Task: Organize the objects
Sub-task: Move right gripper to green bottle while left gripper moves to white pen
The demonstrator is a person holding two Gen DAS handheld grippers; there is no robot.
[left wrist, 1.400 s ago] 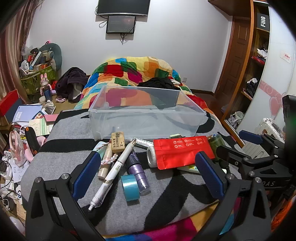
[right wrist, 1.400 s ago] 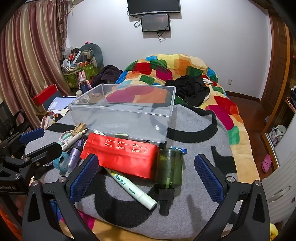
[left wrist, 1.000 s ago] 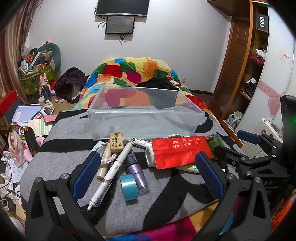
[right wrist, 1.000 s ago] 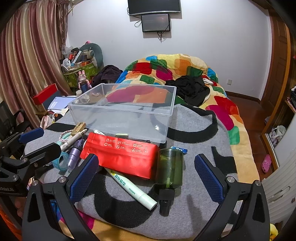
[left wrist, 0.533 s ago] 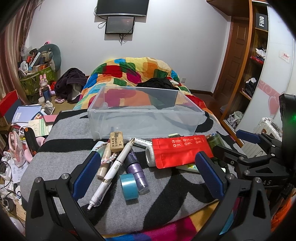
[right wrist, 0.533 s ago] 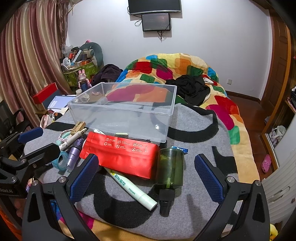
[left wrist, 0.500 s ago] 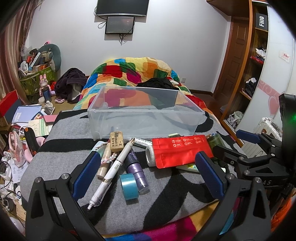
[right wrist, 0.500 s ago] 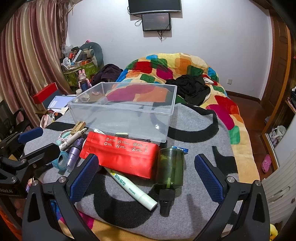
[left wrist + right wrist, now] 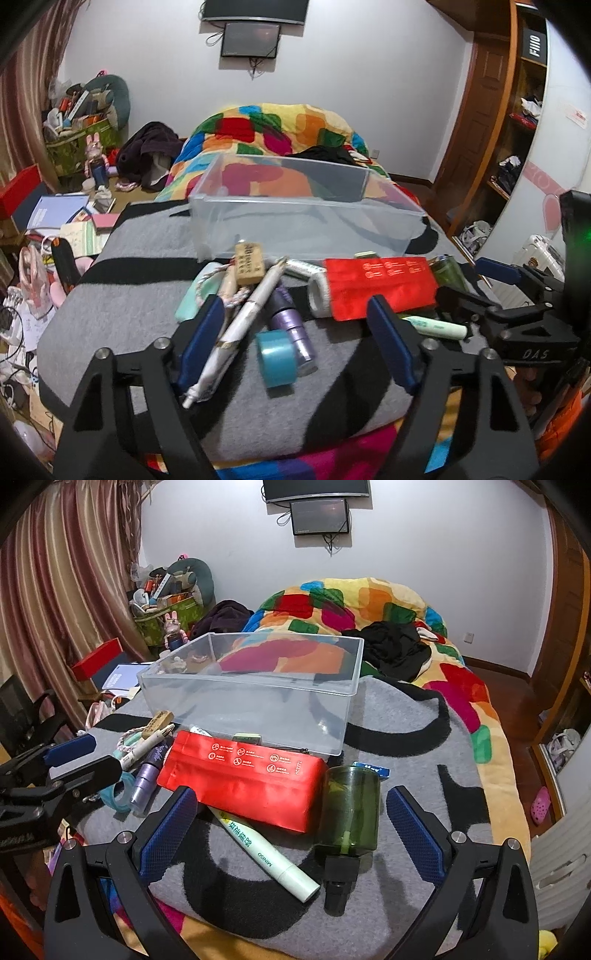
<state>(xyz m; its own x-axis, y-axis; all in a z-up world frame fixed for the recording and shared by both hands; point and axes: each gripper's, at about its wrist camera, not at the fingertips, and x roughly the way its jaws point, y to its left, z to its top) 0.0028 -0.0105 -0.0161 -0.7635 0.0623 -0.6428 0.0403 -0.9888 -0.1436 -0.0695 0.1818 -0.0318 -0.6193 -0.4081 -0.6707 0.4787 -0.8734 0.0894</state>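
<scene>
**Both grippers held wide over a heap of small items in front of a clear bin**

The left gripper [image 9: 295,339] hangs low over the near edge of a grey blanket [image 9: 122,302], its blue-padded jaws spread wide with nothing between them. Ahead of it lie a white pen [image 9: 240,325], a purple tube [image 9: 290,325] and a roll of teal tape [image 9: 277,356], the tape touching the tube's near end. A tan eraser [image 9: 250,263] rests on top of the pile, just in front of the clear plastic bin [image 9: 303,229], which looks empty.

The right gripper [image 9: 291,830] is likewise wide open and holds nothing. Between its pads lie a red pouch [image 9: 243,779], a white-and-green tube [image 9: 264,853] whose far end is tucked under the pouch, and a dark green bottle [image 9: 349,812] on its side with its black cap [image 9: 338,886] pointing toward the camera. The bottle touches the pouch's right end. A small blue item [image 9: 371,768] sits just behind the bottle; what it is cannot be told.

Each gripper shows at the edge of the other's view, side by side and apart.
</scene>
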